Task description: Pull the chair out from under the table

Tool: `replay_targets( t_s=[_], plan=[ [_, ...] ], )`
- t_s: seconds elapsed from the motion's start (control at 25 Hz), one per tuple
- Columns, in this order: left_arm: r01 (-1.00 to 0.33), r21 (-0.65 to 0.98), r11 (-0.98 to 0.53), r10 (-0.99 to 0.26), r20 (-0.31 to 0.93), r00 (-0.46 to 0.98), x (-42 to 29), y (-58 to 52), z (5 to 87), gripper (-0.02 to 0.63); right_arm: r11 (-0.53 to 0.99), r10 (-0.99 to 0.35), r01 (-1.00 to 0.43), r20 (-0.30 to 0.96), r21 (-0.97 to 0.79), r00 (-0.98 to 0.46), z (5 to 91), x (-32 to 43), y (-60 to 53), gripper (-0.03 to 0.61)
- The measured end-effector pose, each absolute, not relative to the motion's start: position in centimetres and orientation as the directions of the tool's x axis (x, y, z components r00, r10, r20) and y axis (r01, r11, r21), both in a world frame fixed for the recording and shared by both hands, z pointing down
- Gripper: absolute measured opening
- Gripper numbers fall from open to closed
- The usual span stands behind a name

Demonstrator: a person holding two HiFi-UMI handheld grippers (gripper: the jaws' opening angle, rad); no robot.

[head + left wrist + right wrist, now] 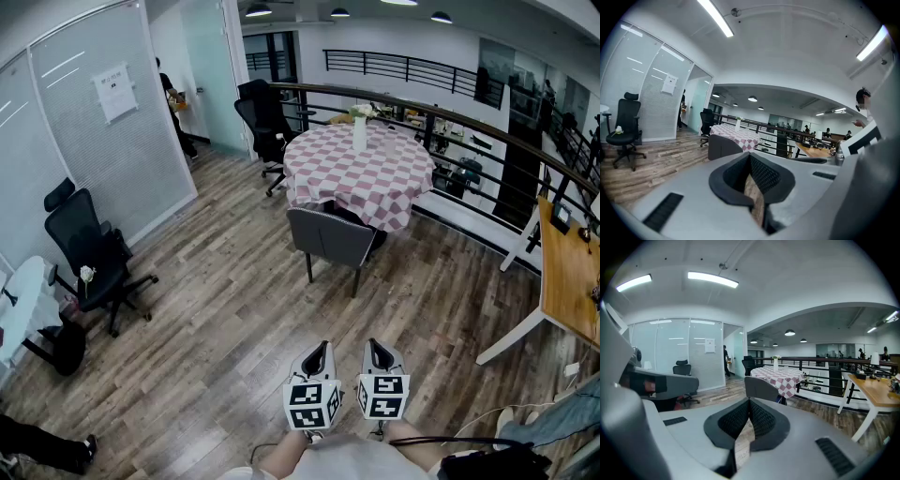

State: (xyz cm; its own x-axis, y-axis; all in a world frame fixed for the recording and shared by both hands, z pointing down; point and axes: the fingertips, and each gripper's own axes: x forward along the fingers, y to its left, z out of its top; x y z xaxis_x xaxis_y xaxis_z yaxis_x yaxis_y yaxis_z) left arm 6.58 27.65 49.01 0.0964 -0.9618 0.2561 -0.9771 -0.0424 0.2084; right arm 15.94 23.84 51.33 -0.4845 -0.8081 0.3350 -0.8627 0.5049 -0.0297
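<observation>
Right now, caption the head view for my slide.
Both shut, the left gripper and right gripper point toward the grey chair at the checked table.

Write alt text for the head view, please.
A grey chair sits pushed in at a round table with a checked cloth. The left tool and right tool point toward it from across the wooden floor, both shut and empty.

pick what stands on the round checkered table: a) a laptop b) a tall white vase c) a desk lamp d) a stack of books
B: a tall white vase stands near the middle of the checkered table, beyond the grey chair that is tucked in at the table's near side.
</observation>
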Motion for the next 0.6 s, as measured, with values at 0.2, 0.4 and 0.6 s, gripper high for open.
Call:
replay_targets(
  t_s=[0.2, 0.4, 0.6],
  plan=[
    [-0.977, 0.210, -0.042, -0.961, 0.259, 0.097, 6.2, 27.2, 49.1, 0.003, 0.502, -0.811, -0.865, 0.334, -0.029, -0.481, 51.3, 15.8, 23.4, 0.017],
    [-0.975, 0.217, -0.048, -0.959, 0.261, 0.106, 5.9, 26.4, 49.4, 0.003, 0.492, -0.813, -0.870, 0.338, -0.035, -0.474, 51.6, 15.6, 22.9, 0.017],
    [-0.972, 0.227, -0.052, -0.959, 0.262, 0.112, 5.1, 25.7, 49.6, 0.003, 0.465, -0.827, -0.884, 0.331, -0.049, -0.454, 51.7, 15.5, 22.2, 0.018]
  ],
)
